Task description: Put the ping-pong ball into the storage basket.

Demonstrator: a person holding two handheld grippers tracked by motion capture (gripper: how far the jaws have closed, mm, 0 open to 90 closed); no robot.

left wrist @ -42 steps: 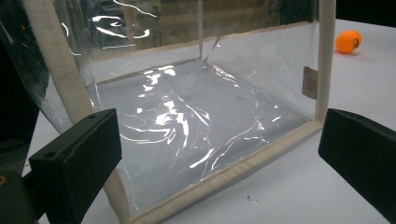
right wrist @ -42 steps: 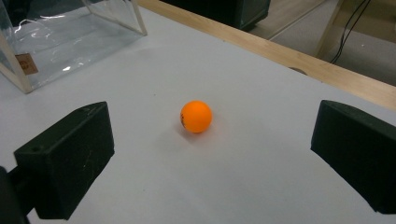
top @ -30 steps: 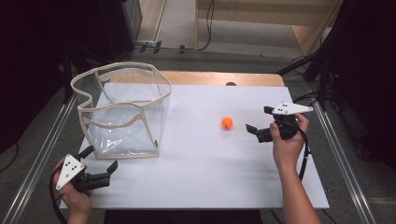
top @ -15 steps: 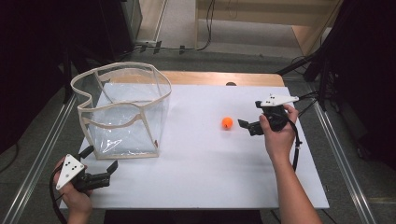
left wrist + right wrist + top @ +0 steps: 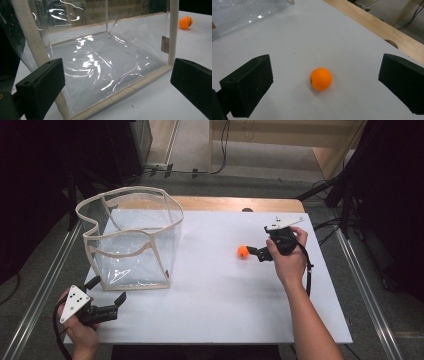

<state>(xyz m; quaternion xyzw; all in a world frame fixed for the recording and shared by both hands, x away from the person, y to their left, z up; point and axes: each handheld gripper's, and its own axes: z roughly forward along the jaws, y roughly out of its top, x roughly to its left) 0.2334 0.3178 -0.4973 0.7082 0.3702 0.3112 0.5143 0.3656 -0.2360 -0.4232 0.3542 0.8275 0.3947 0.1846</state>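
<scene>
- The orange ball is seen in the high view resting on the white tabletop, right of centre and well apart from the clear bag. The right gripper is held low just beside it, jaws aimed at the ball, so a side approach for a grasp is judged to be in hand. The left gripper is kept at the near left corner, just beside the bag's front bottom edge, apparently placed there to steady or open the bag when needed.
- In the left gripper view, the left gripper is shown spread wide, nothing between its jaws. The clear bag is faced at close range, its cloth-trimmed bottom edge lying between the jaws' lines; the bag is seen to be empty. The orange ball is visible far off on the tabletop beyond the bag's corner.
- In the right gripper view, the right gripper is also spread wide and holds nothing. The orange ball is centred between the jaws yet untouched by either, a placement judged suited to a closing pinch after a slight advance.
</scene>
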